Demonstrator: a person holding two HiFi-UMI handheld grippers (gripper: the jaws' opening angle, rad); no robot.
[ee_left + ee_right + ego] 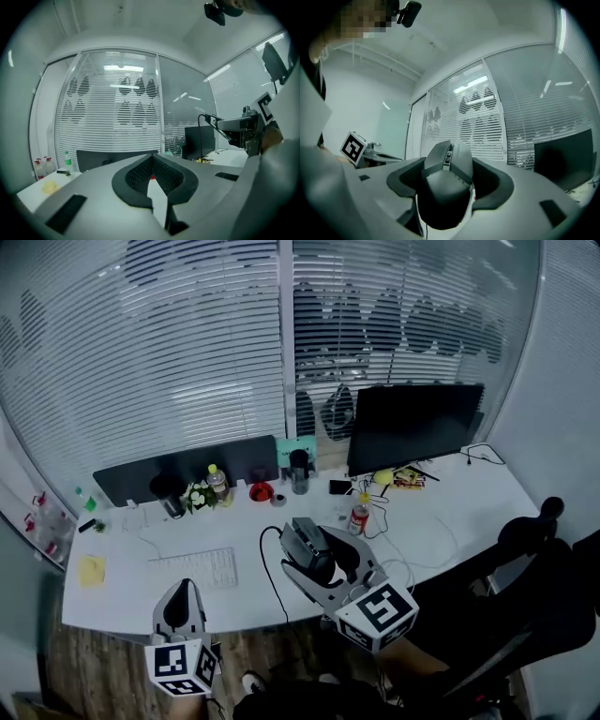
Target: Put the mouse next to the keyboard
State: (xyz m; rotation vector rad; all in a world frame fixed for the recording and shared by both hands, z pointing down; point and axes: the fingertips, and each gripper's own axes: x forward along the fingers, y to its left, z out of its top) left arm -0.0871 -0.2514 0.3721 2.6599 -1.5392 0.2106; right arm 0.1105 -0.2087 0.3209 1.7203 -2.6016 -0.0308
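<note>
black mouse (440,206) clamped in right tongs (450,180) hides the view between them.

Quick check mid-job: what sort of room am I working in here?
Most likely an office: a white desk with a monitor and keyboard, and slatted blinds behind it.

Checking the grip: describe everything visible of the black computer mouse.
The black computer mouse looks like matte plastic, angular, with a scroll wheel between two split buttons. It hangs above the white desk, clamped by its sides between the right gripper's dark padded jaws, button end away from the person. A thin dark cable seems to trail from it.
</note>
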